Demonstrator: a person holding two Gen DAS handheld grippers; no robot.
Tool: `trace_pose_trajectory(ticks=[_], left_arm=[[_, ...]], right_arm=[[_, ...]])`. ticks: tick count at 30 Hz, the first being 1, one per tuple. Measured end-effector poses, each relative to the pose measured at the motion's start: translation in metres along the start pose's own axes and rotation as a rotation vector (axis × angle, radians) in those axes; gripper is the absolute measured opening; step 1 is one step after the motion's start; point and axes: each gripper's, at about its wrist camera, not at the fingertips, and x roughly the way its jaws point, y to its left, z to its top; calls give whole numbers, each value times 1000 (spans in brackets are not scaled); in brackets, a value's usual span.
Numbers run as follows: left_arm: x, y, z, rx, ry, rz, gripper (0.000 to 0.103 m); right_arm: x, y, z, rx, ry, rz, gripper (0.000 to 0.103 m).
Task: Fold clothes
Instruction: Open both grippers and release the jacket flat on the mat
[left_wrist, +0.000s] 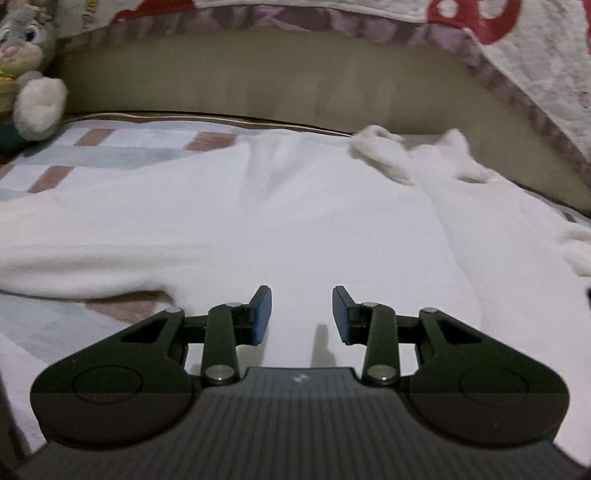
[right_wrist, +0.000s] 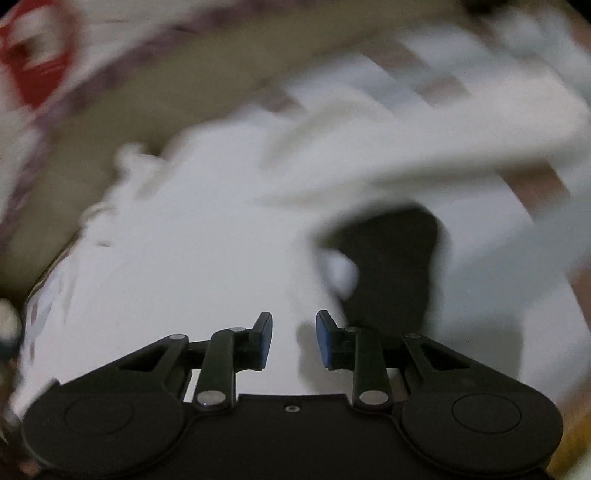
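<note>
Currently | left gripper (left_wrist: 302, 314): jaws spread, nothing between, over white garment (left_wrist: 258, 221) | right gripper (right_wrist: 294, 339): jaws spread, nothing pinched, view blurred | garment on checked bedsheet (left_wrist: 122, 147)

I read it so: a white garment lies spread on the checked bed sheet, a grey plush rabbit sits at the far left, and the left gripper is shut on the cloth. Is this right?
Not quite. In the left wrist view the left gripper is open over the white garment, gripping nothing. The rest holds.
</note>
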Motion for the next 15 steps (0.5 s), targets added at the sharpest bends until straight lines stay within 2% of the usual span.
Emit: trace_pose_trajectory(ticks=[1,2,3,4,6,7,8,9,12,14,15], left_arm=[[-2,-2,-2,-1,-2,-4,35],[-5,-6,-4,3,-7,2,33],[-5,-8,-5,12,-18,25,33],[-4,-9,-5,22,-29,54,32],[-4,-17,-5,36,-35,68,32],[-5,-22,-5,42,-39,75,32],[-11,-29,-4,46,-49,81,32],[-16,-36,-4,51,-59,86,32],[-27,-65,-9,50,-67,67,32],[-28,-93,-15,49,-45,35,32],[-26,-111,-17,59,-32,16,32]], right_arm=[[-8,-13,12,118,64,-40,32],[-15,-16,20,166,104,-88,32],[-22,-8,27,116,136,-160,31],[-29,13,35,-71,158,-268,32],[-36,50,41,-389,153,-359,28],[-44,62,50,-472,114,-309,21],[-50,65,61,-480,65,-262,18],[-54,65,73,-442,28,-229,19],[-57,46,94,-334,-112,-58,22],[-49,19,86,-293,-290,-84,32],[-40,3,85,-234,-287,-116,31]])
